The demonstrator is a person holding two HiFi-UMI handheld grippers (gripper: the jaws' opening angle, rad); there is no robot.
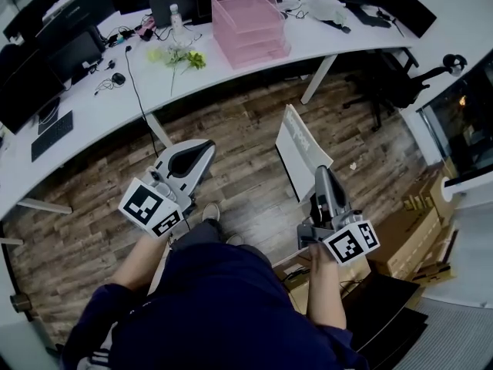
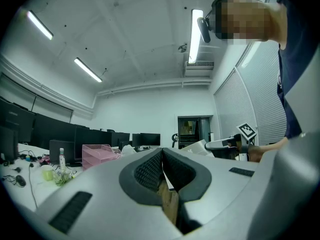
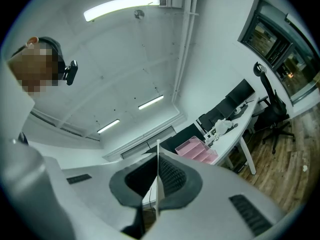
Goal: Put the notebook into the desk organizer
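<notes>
Head view, right tool [image 1: 320, 174] w/ notebook [image 1: 297, 143], desk organizer [image 1: 248, 23] nr bottle [image 1: 176, 18], flowers [image 1: 187, 58]

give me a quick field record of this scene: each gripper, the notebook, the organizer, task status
left gripper: shut, nothing between its jaws
right gripper: shut on the thin white notebook
notebook position: held in the air above the wooden floor, short of the desk
organizer: pink tiered desk organizer standing on the curved white desk
beside organizer: clear plastic bottle, to its left in the head view
task status: notebook not yet in the organizer
</notes>
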